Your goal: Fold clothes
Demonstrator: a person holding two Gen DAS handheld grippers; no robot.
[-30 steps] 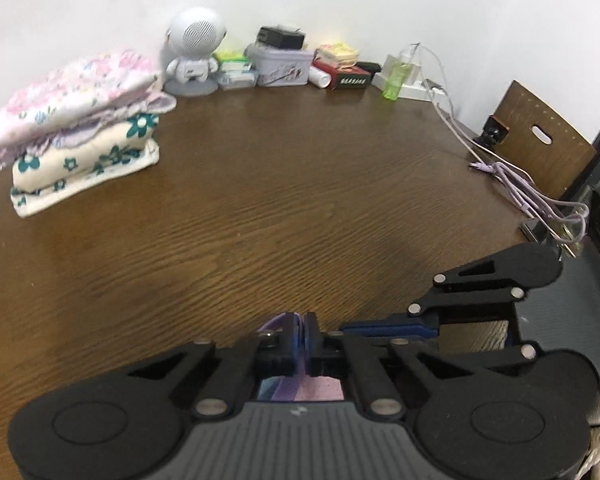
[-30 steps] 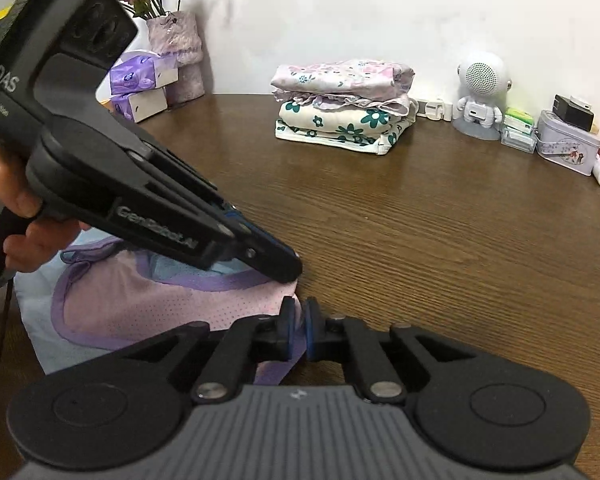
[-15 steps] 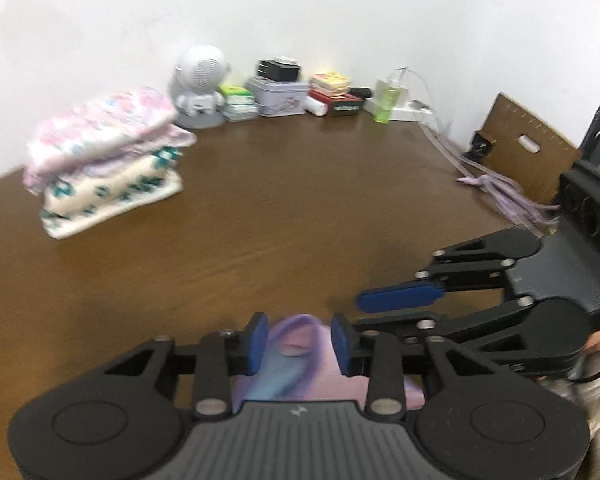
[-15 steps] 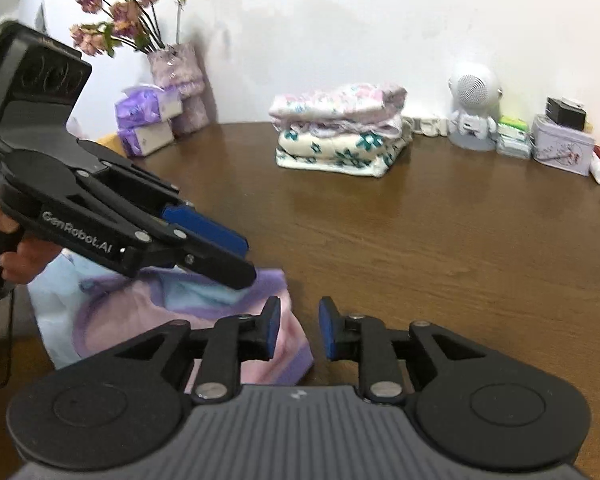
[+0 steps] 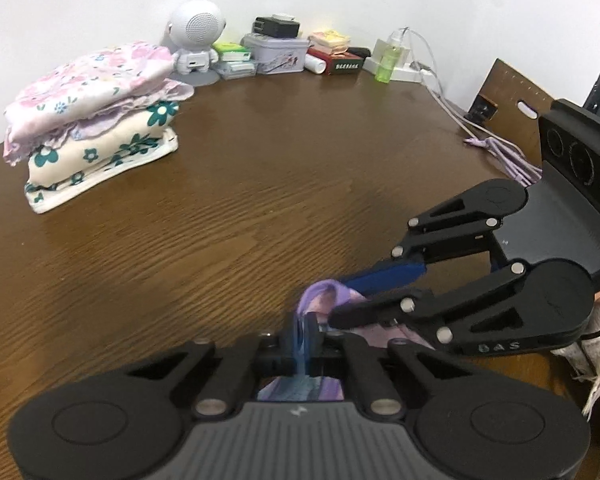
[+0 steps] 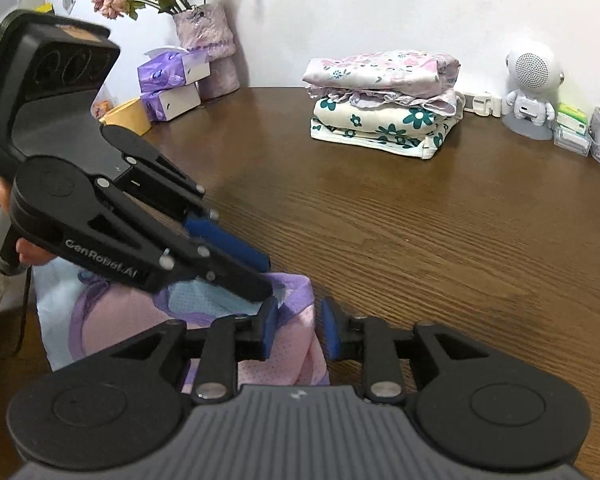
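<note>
1. left gripper (image 5: 302,330) is clamped on a light-blue fold of the garment (image 6: 296,344).
2. right gripper (image 6: 296,328) has its jaws apart, straddling the garment's purple edge.
3. the garment lies at the near edge of the table (image 5: 260,184).
4. a folded stack (image 5: 96,116) sits well apart, near the wall.

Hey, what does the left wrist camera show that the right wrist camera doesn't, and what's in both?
Only the left wrist view shows the green bottle, the white cables and the wooden board, plus the left gripper shut on the garment. Only the right wrist view shows the flower vase, the tissue boxes and the yellow cup, plus the right gripper open over the garment. Both show the folded stack, the robot speaker and the table.
</note>
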